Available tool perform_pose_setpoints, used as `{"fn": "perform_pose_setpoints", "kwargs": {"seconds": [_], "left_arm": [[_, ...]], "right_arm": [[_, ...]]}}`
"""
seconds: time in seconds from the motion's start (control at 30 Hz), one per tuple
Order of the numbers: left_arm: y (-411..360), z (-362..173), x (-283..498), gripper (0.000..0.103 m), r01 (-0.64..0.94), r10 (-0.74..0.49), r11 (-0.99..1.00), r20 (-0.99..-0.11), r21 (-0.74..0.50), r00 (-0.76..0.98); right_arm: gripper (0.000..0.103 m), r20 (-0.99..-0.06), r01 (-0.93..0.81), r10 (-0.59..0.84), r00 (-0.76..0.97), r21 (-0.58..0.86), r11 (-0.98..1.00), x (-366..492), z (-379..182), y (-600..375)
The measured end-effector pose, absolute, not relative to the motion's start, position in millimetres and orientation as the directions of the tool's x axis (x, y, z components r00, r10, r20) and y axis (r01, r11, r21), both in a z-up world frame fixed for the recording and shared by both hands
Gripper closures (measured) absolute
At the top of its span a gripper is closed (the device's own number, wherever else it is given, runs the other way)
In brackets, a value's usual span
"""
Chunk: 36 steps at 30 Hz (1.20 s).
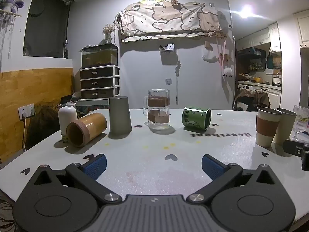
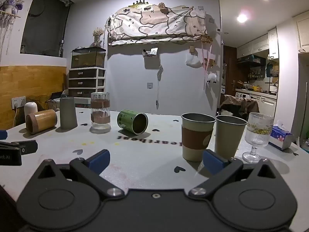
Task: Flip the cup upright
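Both your left tongs (image 1: 154, 163) and right tongs (image 2: 156, 159) are spread wide and pinch nothing, low over the near edge of the white heart-printed tabletop (image 1: 222, 150).

Going left to right, two cups need righting. The tan bamboo-look cylinder cup (image 1: 86, 129) lies on its side near the left edge, its mouth toward you. Take it across the body with the left tongs, not by the rim, and swing the mouth upward; the small white rounded jar (image 1: 67, 118) seems to touch it behind, so lift clear first.

The grey tapered cup (image 1: 120, 116) stands mouth-down; the clear glass mug with brown bands (image 1: 158, 110) is upright and looks empty.

The green printed tin cup (image 2: 132, 121) lies tilted mid-tabletop, its open mouth showing nothing inside. It may roll, so close squarely.

Toward the right edge, the sleeved paper cup (image 2: 197, 135), plain beige cup (image 2: 228, 135) and ribbed stemmed glass (image 2: 257, 133) stand upright.
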State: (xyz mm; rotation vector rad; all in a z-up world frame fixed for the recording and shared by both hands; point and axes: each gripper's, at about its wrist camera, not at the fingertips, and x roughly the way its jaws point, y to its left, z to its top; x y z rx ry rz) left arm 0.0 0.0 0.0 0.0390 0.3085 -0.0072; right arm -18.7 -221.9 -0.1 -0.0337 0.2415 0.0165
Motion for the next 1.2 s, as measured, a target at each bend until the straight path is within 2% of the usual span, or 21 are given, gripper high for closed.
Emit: {"fn": "perform_pose_setpoints", "kwargs": {"seconds": [1.2], "left_arm": [[-0.1,0.0,0.0,0.0,0.012,0.0,0.999,-0.306,0.039,0.952]], "right_arm": [[0.0,-0.245,-0.023,0.016,0.969,-0.028,0.999,-19.2,1.1,-221.8]]}}
